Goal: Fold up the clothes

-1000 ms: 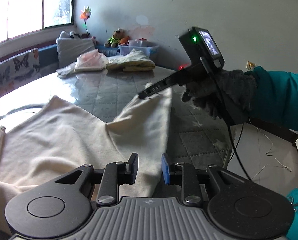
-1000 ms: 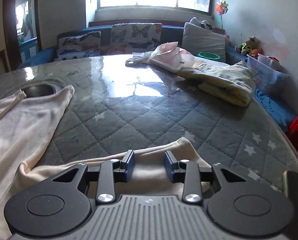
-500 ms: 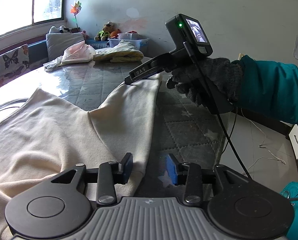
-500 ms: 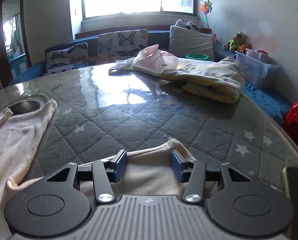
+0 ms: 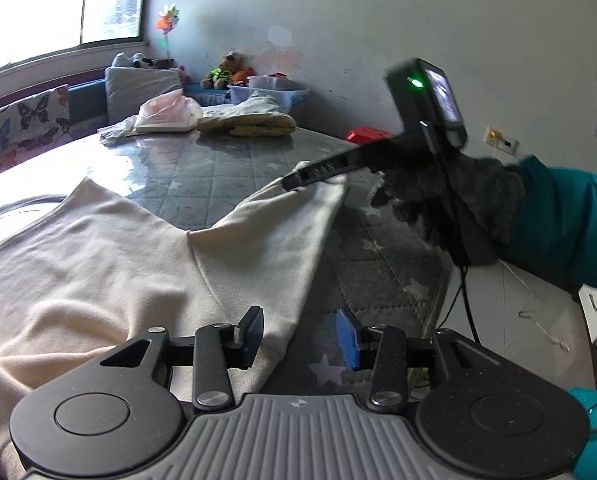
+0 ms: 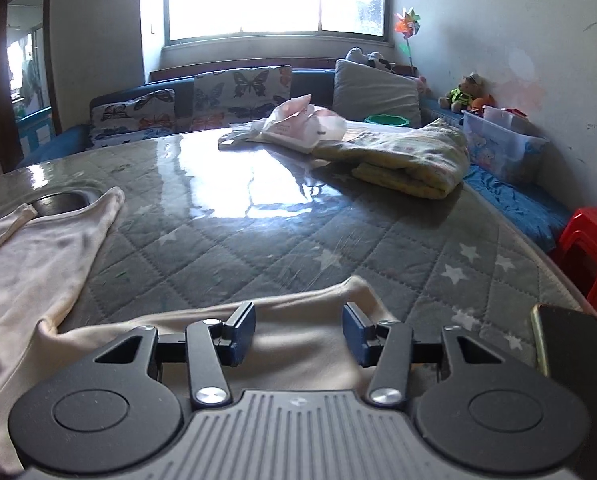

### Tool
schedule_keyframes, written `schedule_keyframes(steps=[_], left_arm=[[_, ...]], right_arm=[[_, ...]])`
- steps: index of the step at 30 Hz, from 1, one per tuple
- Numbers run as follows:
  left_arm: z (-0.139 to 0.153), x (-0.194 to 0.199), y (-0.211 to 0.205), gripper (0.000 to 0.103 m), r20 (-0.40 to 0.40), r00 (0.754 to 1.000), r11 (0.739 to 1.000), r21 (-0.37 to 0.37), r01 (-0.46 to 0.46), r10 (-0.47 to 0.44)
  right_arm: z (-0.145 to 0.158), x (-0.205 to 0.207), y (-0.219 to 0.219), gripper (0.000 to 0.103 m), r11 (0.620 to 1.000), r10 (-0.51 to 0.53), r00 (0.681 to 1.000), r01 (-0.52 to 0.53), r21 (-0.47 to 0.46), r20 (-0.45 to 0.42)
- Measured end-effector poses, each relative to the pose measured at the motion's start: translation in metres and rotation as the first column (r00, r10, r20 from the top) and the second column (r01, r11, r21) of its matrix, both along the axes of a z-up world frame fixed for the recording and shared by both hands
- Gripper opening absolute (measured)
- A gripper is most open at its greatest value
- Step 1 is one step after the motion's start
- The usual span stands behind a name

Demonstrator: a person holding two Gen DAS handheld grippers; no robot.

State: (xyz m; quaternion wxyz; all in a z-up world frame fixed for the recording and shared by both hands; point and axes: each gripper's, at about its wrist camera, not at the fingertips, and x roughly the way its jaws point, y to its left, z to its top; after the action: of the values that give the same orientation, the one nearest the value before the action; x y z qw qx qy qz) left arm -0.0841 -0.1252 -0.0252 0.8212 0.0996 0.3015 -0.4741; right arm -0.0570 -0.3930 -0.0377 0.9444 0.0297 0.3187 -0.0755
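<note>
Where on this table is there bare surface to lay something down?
Bare quilted table runs between the cream garment and the folded yellow blanket. The far right corner is crowded: blanket and pink bag. A phone sits at the near right edge.

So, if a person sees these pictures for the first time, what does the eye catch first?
Most likely the large cream cotton garment spread over the near-left part of the grey quilted star-patterned table. Next, the right tongs, held by a dark-gloved hand, rest open on its far corner. The left tongs gape over its near edge.
</note>
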Motion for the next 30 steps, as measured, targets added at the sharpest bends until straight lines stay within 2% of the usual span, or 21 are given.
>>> schedule_keyframes(steps=[2, 10, 15, 19, 23, 25, 30], left_arm=[[-0.002, 0.003, 0.001, 0.046, -0.022, 1.000, 1.000, 0.001, -0.014, 0.014], [-0.002, -0.001, 0.011, 0.053, -0.041, 0.999, 0.999, -0.021, -0.035, 0.034], [0.000, -0.003, 0.026, 0.055, -0.065, 0.995, 0.996, -0.038, -0.080, 0.077], [0.004, -0.008, 0.041, 0.057, -0.062, 0.992, 0.993, -0.050, -0.112, 0.108], [0.012, -0.014, 0.057, 0.057, -0.046, 0.989, 0.988, -0.059, -0.142, 0.140], [0.016, -0.018, 0.067, 0.057, -0.033, 0.987, 0.985, -0.062, -0.161, 0.159], [0.024, -0.025, 0.100, 0.057, 0.008, 0.967, 0.965, -0.052, -0.256, 0.256]], right_arm=[[-0.001, -0.002, -0.001, 0.056, 1.000, -0.008, 1.000, 0.008, 0.001, 0.000], [0.004, -0.001, 0.008, 0.061, 1.000, 0.017, 1.000, -0.017, -0.016, -0.017], [0.018, -0.003, 0.044, 0.066, 0.990, 0.141, 0.990, -0.141, 0.004, 0.004], [0.026, -0.004, 0.084, 0.067, 0.958, 0.288, 0.958, -0.288, -0.010, 0.009], [0.027, -0.004, 0.125, 0.072, 0.907, 0.422, 0.907, -0.421, -0.023, 0.010], [0.026, -0.003, 0.141, 0.072, 0.881, 0.471, 0.882, -0.471, -0.033, 0.003], [0.029, -0.008, 0.159, 0.072, 0.851, 0.524, 0.851, -0.524, -0.023, -0.004]])
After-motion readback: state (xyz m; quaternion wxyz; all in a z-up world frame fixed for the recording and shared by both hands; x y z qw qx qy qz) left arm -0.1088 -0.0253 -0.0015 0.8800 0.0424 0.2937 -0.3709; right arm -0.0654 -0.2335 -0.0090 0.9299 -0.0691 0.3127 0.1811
